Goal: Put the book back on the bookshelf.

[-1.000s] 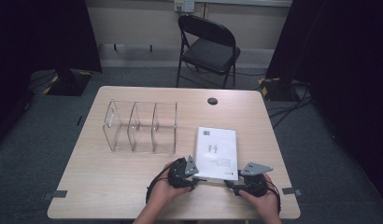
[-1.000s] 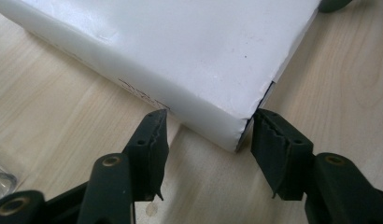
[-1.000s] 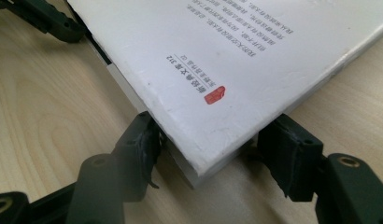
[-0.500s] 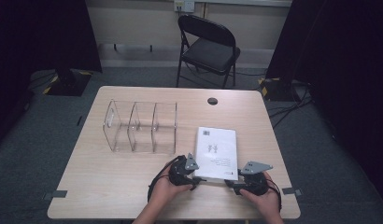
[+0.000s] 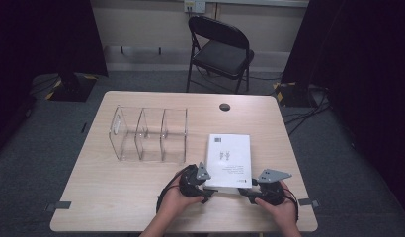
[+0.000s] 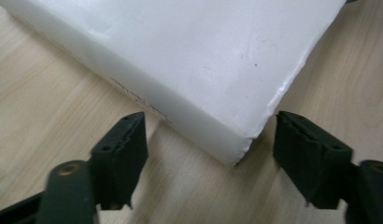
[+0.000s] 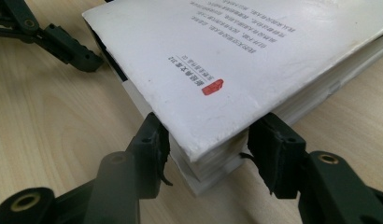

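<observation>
at the near edge of the table: both grippers on the corners of a white book

on the left half of the table (image 5: 92, 197), toward its far edge, stands a clear acrylic divider rack (image 5: 148, 133) with three compartments, well apart from the hands.

left gripper (image 5: 203, 190): at the book's near-left corner, close to the table's near edge. in the left gripper view the jaws stand apart on either side of that corner; the pads do not touch the book (image 6: 189, 60). jaws have just been opening; corner lies between them, unheld. the book's spine edge runs off to the upper left in this view.

book (image 5: 228, 160): white, thick, lying flat right of centre, its near edge toward the table's near edge. printed text and a small red mark on the cover.

right gripper (image 5: 245, 189): at the book's near-right corner. in the right gripper view the jaws (image 7: 206, 149) bracket the corner of the page block, one pad against each side. jaws have just been closing; they look to be pressing on the book. the left gripper's jaws show at the upper left of this view.

a cable hole (image 5: 224, 106) sits near the table's far edge.
</observation>
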`<state>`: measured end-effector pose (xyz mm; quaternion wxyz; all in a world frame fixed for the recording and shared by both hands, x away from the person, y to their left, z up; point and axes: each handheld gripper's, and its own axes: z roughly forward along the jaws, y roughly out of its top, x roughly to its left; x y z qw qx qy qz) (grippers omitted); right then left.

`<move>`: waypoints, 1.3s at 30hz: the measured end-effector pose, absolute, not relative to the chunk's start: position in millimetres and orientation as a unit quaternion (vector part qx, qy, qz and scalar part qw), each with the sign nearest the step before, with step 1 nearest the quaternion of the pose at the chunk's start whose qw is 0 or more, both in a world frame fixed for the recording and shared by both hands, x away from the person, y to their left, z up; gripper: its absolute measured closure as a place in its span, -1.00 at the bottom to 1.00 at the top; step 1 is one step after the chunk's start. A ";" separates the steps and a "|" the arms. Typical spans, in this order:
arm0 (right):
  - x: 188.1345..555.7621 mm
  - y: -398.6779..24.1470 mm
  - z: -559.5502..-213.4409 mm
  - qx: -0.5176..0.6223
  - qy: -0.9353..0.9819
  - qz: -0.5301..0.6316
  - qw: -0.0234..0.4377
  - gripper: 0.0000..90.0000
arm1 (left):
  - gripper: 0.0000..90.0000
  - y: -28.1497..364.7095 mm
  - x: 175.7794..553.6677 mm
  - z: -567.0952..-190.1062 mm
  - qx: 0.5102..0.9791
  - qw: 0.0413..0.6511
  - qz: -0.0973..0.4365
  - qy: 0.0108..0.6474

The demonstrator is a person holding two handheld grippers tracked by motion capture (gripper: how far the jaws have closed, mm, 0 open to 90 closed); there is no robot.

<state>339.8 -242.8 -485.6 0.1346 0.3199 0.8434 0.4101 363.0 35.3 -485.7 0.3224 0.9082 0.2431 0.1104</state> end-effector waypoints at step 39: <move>342.4 -240.6 -473.3 0.309 0.845 0.414 0.138 0.08 | -0.78 -12.4 370.9 -458.3 0.914 0.328 0.157 0.179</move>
